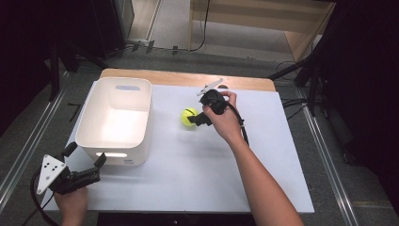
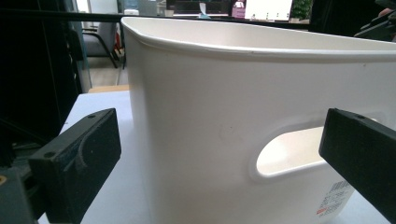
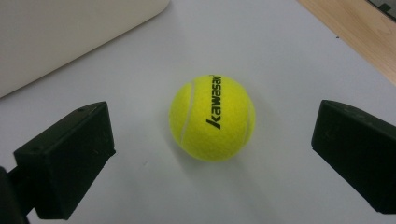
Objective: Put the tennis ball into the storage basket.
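**Tennis ball between spread jaws, not yet gripped**

Seen from above: right gripper [image 1: 196,117] held over the white board [image 1: 197,179], past its middle toward the far edge, nose pointing toward the bin. Just ahead of it, a yellow tennis ball [image 1: 189,117] resting on the board, close to the bin's right wall but apart from it.

Through the right gripper view: ball [image 3: 212,117] lying on the white surface, centred between the two black jaws and a little beyond their tips. Jaws spread wide, clear gaps on both sides, nothing touching the felt. Black lettering reading "kawasaki" running up the ball's face, a white seam curving along its left side. Corner of the white bin [image 3: 70,37] at upper left; strip of bare wooden table [image 3: 359,42] at upper right.

Left gripper [image 1: 84,162] low at the board's near left corner, just off the bin's near wall. Jaws parted here too, holding nothing. Through the left gripper view: bin wall [image 2: 210,116] looming close, its oval handle cut-out sitting near the right-hand jaw, a barcode label low on the wall beneath.

White bin [image 1: 96,141] standing upright along the left side of the board, open top, handle slots in its near and far walls.
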### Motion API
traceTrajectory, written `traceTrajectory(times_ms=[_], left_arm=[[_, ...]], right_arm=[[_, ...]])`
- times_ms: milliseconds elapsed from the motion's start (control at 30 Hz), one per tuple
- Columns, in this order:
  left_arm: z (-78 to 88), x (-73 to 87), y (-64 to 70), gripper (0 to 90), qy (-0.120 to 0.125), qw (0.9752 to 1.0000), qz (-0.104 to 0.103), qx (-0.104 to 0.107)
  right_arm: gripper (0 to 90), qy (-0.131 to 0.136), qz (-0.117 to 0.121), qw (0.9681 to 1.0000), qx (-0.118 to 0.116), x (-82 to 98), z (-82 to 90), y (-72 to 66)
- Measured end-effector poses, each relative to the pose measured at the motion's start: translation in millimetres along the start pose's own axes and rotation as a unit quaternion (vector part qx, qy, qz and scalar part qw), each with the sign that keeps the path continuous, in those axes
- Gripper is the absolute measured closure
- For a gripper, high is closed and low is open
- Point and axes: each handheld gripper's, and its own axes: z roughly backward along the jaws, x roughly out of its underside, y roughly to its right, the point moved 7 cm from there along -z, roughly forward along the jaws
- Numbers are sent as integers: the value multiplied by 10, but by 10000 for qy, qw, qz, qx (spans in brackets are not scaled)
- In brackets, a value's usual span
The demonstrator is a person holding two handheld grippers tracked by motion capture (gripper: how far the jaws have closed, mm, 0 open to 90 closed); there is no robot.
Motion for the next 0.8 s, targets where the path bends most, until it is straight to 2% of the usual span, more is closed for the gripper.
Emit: traceTrajectory(times_ms=[100, 267, 600, 800], left_arm=[[0, -2, -4, 0, 10, 10000, 14, -3], [2, 0, -3, 0, -9, 10000, 7, -6], [2, -3, -7, 0, 8, 10000, 18, 5], [3, -4, -8, 0, 11, 10000, 27, 3]], right_arm=[[0, -115, 15, 9999, 0, -32, -37, 11], [0, -156, -20, 9998, -79, -91, -119, 15], [0, -445, 56, 9988, -169, -100, -287, -12], [44, -543, -89, 9983, -173, -71, -386, 17]])
